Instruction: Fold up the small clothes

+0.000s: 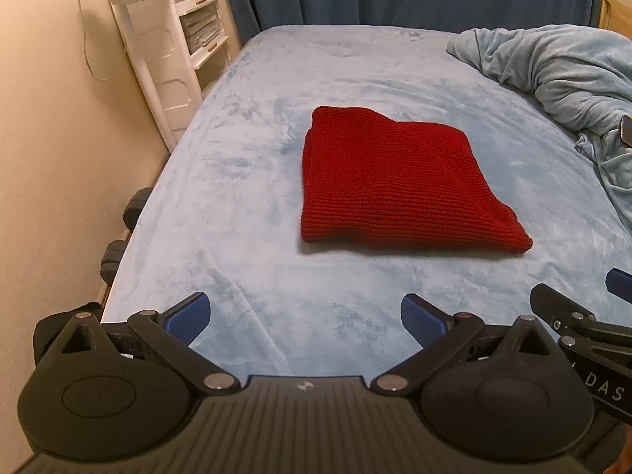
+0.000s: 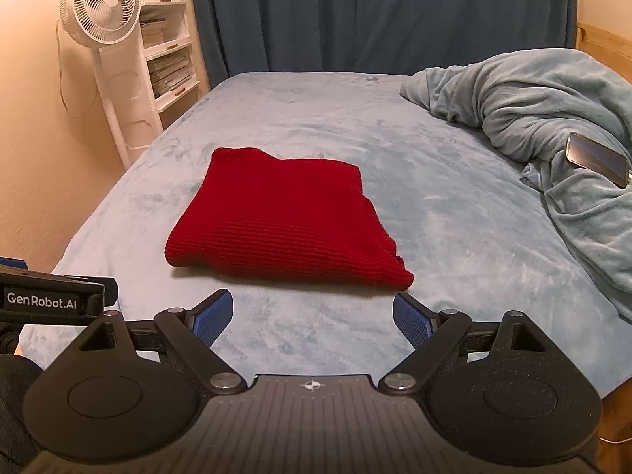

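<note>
A red knitted garment [image 1: 391,181] lies folded into a compact rectangle on the pale blue bed [image 1: 245,237]; in the right wrist view the garment [image 2: 284,217] sits just beyond the fingers. My left gripper [image 1: 304,316] hovers open over the bed's near edge, short of the garment, with nothing between its blue pads [image 1: 189,314]. My right gripper [image 2: 312,316] is open too, its blue pads [image 2: 215,316] wide apart and empty, close to the garment's near edge. Each gripper shows at the rim of the other's view.
A rumpled pale blue blanket [image 2: 553,118] is heaped at the right, with a phone [image 2: 596,160] lying on it. A white standing fan [image 2: 102,12] and white shelves [image 2: 170,59] stand at the left by the wall. Dark blue curtains [image 2: 375,12] hang behind the bed.
</note>
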{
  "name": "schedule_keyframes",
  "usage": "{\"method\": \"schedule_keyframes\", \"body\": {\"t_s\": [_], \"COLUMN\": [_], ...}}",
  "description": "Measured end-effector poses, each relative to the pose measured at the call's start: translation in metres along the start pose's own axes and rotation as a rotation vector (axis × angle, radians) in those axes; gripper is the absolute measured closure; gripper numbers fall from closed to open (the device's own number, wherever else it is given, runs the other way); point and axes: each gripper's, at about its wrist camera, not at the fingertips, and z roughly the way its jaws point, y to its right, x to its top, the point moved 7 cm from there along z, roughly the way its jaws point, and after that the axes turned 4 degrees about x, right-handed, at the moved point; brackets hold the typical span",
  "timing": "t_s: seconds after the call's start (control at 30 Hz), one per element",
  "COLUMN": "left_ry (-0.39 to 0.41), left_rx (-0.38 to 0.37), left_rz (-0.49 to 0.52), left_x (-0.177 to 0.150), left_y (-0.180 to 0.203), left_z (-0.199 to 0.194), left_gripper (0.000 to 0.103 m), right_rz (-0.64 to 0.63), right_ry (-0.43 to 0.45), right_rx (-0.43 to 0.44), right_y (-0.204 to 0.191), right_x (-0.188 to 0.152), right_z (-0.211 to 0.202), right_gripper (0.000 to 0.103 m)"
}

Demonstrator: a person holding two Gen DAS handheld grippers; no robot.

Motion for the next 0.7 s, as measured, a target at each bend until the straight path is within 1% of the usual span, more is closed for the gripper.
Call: {"method": "schedule_keyframes", "body": {"t_s": [0.7], "left_ry": [-0.003], "left_rx": [0.007], "left_rz": [0.012], "left_x": [0.0002], "left_y": [-0.0015], "left_z": [0.0004], "left_gripper": [0.000], "right_rz": [-0.014], "right_ry": [-0.003], "right_rx": [0.016], "right_y": [-0.0060], "right_x": [-0.0013], "right_z": [0.0010], "right_gripper": [0.014]}}
